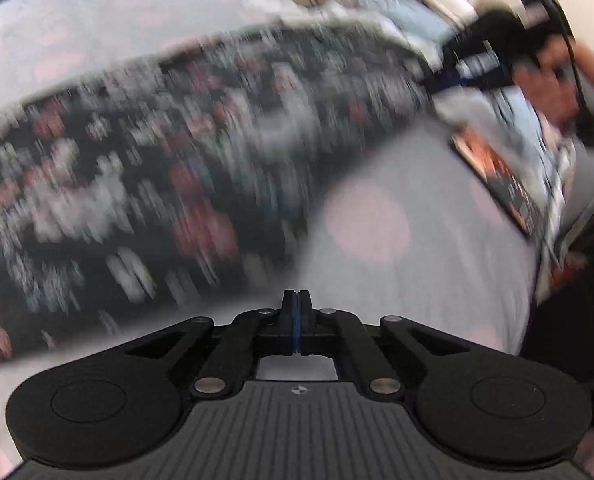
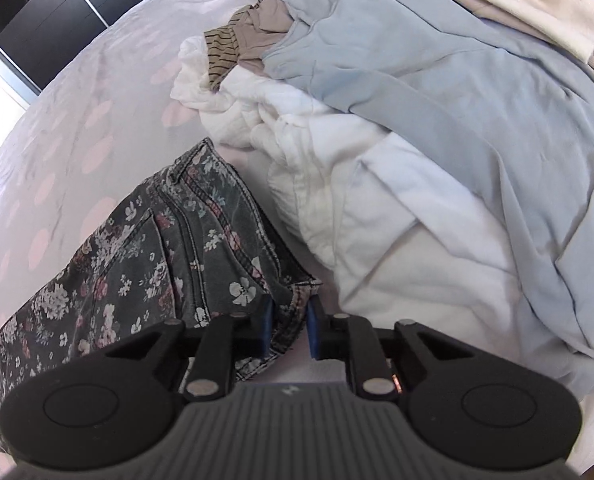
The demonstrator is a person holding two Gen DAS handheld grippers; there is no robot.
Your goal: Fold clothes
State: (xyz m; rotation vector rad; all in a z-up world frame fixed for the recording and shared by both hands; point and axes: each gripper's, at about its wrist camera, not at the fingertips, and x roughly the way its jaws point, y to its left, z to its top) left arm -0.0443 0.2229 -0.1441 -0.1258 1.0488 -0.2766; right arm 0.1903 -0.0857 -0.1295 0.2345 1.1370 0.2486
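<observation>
- Dark grey denim jeans (image 2: 145,264), printed with small white and dusty-pink flowers, reaching left of the right gripper (image 2: 289,330).
- Black gripper body with blue pads (image 2: 265,328) on the fingers.
- Plain white garment (image 2: 361,216) ahead and right of it.
- Pale blue garment (image 2: 477,92) farther ahead.
- Taupe top (image 2: 233,42) with dark stripes, far ahead.
- Cream fabric (image 2: 537,4) at far right.
- Lilac-grey bedsheet (image 2: 77,120) with pale pink dots.
- Possibly the same floral print (image 1: 157,160), blurred, ahead-left of the left gripper (image 1: 296,312).

Left wrist view heavily motion-blurred; right wrist view sharp, bright, even daylight; fisheye-curved edges.
</observation>
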